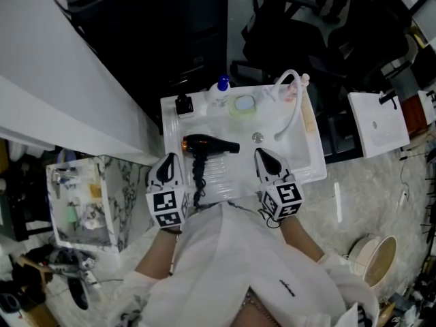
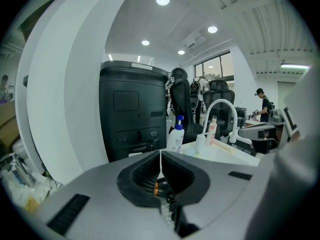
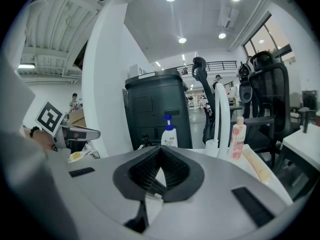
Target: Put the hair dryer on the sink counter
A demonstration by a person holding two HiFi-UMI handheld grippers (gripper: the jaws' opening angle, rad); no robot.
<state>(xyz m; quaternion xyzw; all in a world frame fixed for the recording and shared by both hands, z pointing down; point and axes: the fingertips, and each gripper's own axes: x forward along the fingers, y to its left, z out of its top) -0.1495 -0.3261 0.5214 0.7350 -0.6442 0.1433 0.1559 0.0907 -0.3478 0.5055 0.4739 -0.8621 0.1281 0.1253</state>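
Note:
A black hair dryer [image 1: 204, 144] with a copper ring at its rear lies on the white sink counter [image 1: 174, 125], left of the basin. Its coiled cord [image 1: 198, 180] runs toward the counter's near edge. My left gripper [image 1: 168, 161] hovers just left of the cord, shut with nothing between its fingers. In the left gripper view the dryer [image 2: 159, 187] shows below the shut left gripper [image 2: 160, 153]. My right gripper [image 1: 262, 157] is over the basin's near edge, right of the dryer, shut and empty. In its own view the right gripper [image 3: 160, 148] has its jaws meeting at the tips.
A white faucet [image 1: 289, 87], a blue-capped bottle [image 1: 220, 90], a pink bottle [image 3: 238, 136], a soap dish [image 1: 243, 105] and a small black item [image 1: 183, 105] line the counter's back. A cluttered basket [image 1: 78, 203] stands left, a second sink [image 1: 378, 121] right, and a black cabinet [image 1: 170, 33] and chairs [image 1: 306, 26] behind.

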